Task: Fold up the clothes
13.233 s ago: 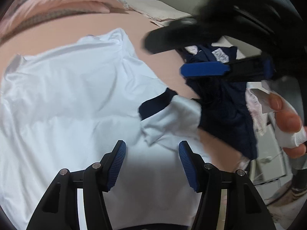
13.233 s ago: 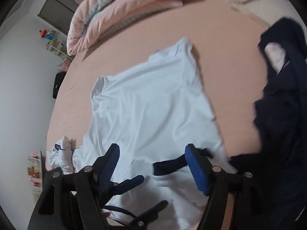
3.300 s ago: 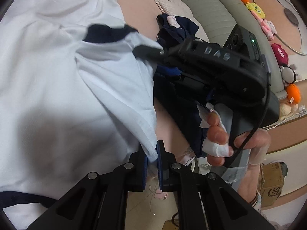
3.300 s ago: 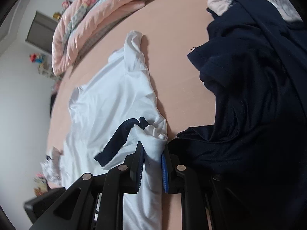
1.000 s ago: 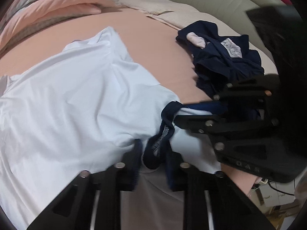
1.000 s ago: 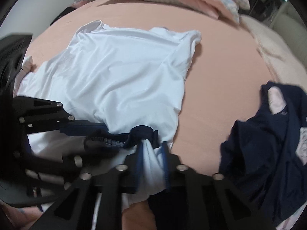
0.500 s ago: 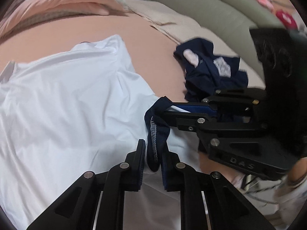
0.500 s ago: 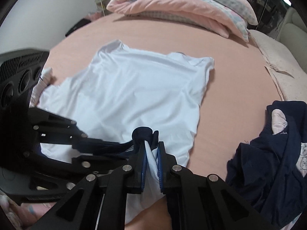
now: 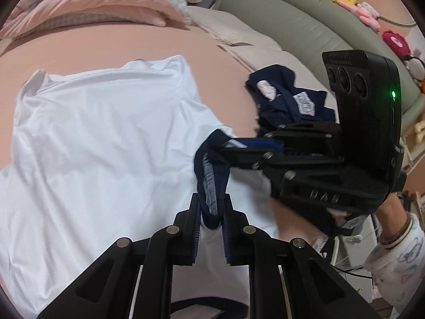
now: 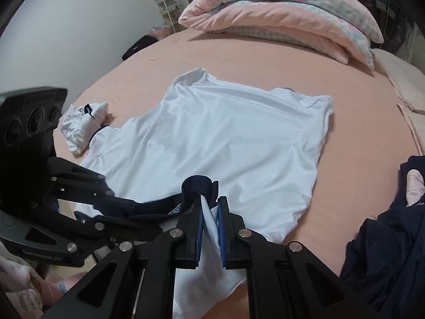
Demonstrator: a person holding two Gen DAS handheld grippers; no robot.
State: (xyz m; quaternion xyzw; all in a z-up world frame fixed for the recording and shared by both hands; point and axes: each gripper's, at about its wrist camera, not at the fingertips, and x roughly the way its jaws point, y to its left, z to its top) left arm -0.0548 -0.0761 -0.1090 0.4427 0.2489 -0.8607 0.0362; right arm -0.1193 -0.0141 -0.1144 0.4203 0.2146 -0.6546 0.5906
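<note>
A white shirt [image 9: 101, 143] [image 10: 225, 143] with navy trim lies spread on the pink bed. My left gripper [image 9: 211, 208] is shut on the navy-edged sleeve cuff [image 9: 211, 183], lifted off the sheet. My right gripper [image 10: 209, 214] is shut on the white cloth of the same sleeve [image 10: 208, 220], just behind the navy cuff [image 10: 199, 186]. The two grippers sit close together at the shirt's near right corner; the right one [image 9: 228, 151] enters the left wrist view from the right, the left one [image 10: 148, 212] enters the right wrist view from the left. The other sleeve [image 10: 82, 125] lies bunched at the far left.
A pile of dark navy clothes [image 9: 287, 103] [image 10: 393, 226] lies on the bed to the right of the shirt. Folded pink quilts [image 10: 287, 13] are stacked at the head of the pink bed [image 10: 358, 101]. A grey-green padded headboard [image 9: 305, 34] with plush toys runs along the right.
Both grippers have risen slightly with the sleeve still pinched; the views pulled back, so more of the bed and quilts shows. The shirt body stays flat.
</note>
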